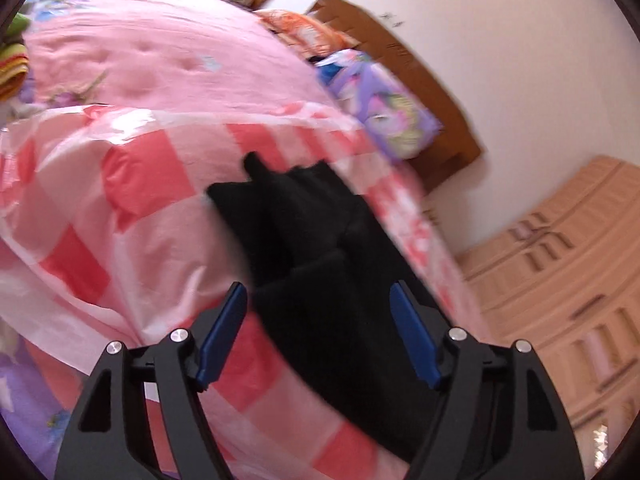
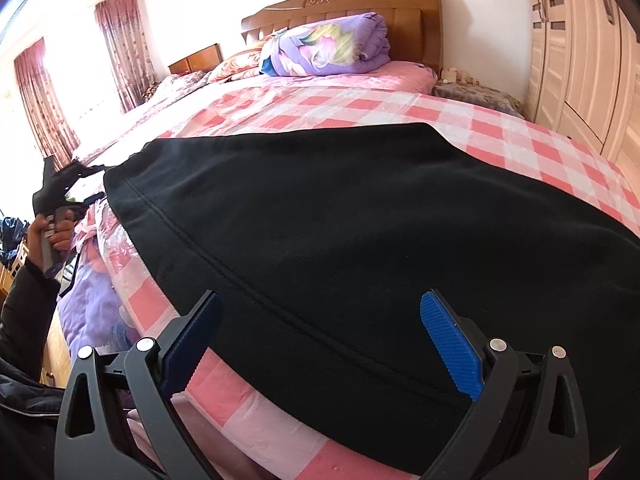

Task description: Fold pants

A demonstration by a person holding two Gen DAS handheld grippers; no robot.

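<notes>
Black pants [image 2: 340, 216] lie spread flat on a pink-and-white checked bed cover [image 2: 520, 140]. My right gripper [image 2: 320, 312] is open just above their near edge, its blue pads [image 2: 452, 340] wide apart and empty. In the blurred left wrist view the pants [image 1: 320, 240] run away from me, bunched at the far end. My left gripper [image 1: 318, 300] is open and empty over their near part. The left gripper also shows in the right wrist view [image 2: 76, 188], held in a hand at the pants' far left corner.
A folded purple floral quilt [image 2: 332, 46] and pillows lie by the wooden headboard [image 2: 412, 12]. A pale wardrobe [image 2: 576, 52] stands at the right, a nightstand [image 2: 476, 94] beside it. Curtained windows [image 2: 120, 40] are at the left. A pink quilt [image 1: 160, 60] covers the bed's far half.
</notes>
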